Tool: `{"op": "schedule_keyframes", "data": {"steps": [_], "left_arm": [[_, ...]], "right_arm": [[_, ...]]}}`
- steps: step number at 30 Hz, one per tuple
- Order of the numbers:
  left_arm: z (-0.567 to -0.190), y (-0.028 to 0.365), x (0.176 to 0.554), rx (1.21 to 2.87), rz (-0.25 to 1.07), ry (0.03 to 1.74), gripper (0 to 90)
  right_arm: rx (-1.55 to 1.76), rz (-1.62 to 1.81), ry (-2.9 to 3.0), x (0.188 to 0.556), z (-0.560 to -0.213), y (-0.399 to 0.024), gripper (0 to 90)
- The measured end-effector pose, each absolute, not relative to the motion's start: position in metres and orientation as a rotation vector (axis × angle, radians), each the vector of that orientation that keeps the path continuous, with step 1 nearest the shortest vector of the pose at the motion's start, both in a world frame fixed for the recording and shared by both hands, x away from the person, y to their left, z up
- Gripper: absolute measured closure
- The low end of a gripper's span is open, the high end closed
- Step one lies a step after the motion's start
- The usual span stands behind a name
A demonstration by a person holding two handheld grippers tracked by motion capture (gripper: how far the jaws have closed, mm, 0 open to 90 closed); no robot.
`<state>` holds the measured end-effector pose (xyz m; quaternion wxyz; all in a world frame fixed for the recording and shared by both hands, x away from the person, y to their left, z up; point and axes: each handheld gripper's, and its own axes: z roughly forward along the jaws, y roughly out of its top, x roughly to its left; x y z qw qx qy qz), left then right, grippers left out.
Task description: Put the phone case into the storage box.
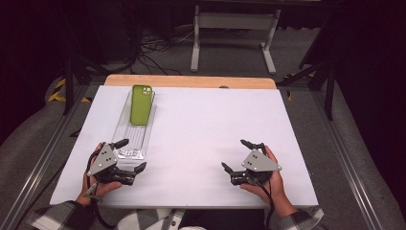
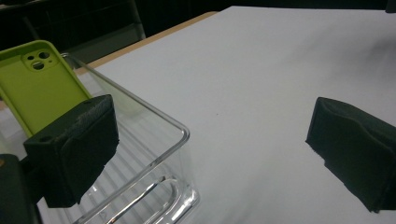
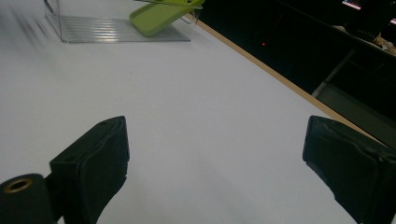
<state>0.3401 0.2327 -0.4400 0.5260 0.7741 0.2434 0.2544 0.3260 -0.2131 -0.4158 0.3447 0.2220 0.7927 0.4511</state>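
High view first: a green phone case [image 1: 141, 104] lies in a clear plastic tray [image 1: 125, 125] on the white counter [image 1: 206, 129], its far end propped on the tray's far rim so it slopes down into the tray. The tray runs lengthwise away from the person and sits straight ahead of the left gripper [image 1: 130, 154], whose jaws are spread wide. One jaw tip lies over or just beside the tray's near end, the other over bare counter just beside the tray's near corner; whether either touches the tray I cannot tell.

From the left gripper view, the tray's rounded near corner [image 2: 180, 135] stands between the two black jaws, closer to the one on that picture's left, and the case [image 2: 37, 84] shows beyond that jaw, camera cut-outs at its far end.

Well apart from the tray, the right gripper [image 1: 243, 154] rests in the person's right hand [image 1: 268, 184] with jaws also spread wide, nothing between them but bare counter. The right gripper view has the tray [image 3: 116, 28] and the tilted case [image 3: 161, 14] far ahead of its jaws, near the counter's wooden edge [image 3: 280, 77].
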Motion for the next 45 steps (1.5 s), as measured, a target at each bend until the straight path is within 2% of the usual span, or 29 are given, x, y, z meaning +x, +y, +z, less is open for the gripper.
{"op": "schedule_keyframes", "data": {"steps": [45], "left_arm": [[-0.4419,0.2375,0.3366,1.836,0.625,0.607,3.1]], "right_arm": [[0.553,1.162,2.077,0.3265,-0.4166,-0.2076,8.7]]}}
